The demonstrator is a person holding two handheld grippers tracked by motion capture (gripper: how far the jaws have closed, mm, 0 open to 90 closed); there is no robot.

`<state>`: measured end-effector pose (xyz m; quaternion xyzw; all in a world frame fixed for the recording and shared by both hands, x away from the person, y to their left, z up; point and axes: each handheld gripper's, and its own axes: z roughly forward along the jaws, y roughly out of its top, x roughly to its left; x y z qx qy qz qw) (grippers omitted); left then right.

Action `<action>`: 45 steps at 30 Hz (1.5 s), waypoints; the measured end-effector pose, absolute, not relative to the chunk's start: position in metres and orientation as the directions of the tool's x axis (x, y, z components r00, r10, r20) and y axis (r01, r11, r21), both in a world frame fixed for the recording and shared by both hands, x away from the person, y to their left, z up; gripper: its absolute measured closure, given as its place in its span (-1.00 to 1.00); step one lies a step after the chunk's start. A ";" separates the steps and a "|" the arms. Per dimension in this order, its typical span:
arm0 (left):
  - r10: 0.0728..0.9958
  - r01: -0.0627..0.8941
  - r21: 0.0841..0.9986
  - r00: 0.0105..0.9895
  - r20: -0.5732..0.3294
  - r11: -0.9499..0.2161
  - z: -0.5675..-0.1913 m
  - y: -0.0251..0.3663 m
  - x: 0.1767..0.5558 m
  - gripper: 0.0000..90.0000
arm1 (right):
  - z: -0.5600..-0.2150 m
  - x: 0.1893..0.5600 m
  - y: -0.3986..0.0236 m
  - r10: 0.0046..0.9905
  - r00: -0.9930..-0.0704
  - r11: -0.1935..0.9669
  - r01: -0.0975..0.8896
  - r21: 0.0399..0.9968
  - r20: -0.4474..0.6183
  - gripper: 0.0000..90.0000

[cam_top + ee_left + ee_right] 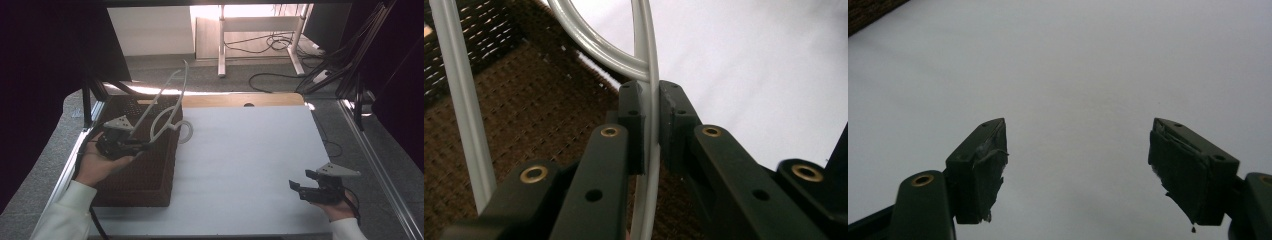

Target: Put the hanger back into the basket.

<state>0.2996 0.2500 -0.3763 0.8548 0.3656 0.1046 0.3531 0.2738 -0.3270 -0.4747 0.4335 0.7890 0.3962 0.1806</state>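
A pale grey plastic clothes hanger [169, 97] stands tilted over a dark brown woven basket [145, 175] at the table's left. My left gripper [145, 146] is shut on one thin bar of it. In the left gripper view the bar [650, 70] runs straight between the two black pads [631, 115], and the basket [539, 115] lies beneath. The hanger's hook [187, 132] curls down past the basket's right rim. My right gripper [300, 180] rests low at the front right of the white table, open. In the right gripper view nothing is between its fingertips [1078, 150].
The white table top [240, 155] stretches between the basket and my right hand. A wooden strip [240, 100] borders its far edge. Metal frame rails [380, 165] run along both sides. Desk legs and cables [270, 45] stand on the floor beyond.
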 end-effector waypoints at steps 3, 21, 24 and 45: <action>0.706 0.562 0.668 0.704 -0.077 -0.488 -0.378 0.256 0.296 0.82 | -0.475 0.274 -0.326 0.825 -0.563 0.313 0.541 0.781 0.058 -0.47; 0.723 0.587 0.638 0.687 -0.068 -0.498 -0.390 0.291 0.285 0.82 | -0.473 0.269 -0.326 0.833 -0.551 0.314 0.540 0.781 0.047 -0.47; 0.727 0.598 0.627 0.683 -0.071 -0.500 -0.394 0.293 0.286 0.82 | -0.474 0.270 -0.326 0.832 -0.553 0.316 0.542 0.779 0.046 -0.47; 0.712 0.630 0.574 0.693 -0.114 -0.522 -0.421 0.307 0.289 0.82 | -0.474 0.270 -0.325 0.830 -0.557 0.321 0.540 0.778 0.044 -0.47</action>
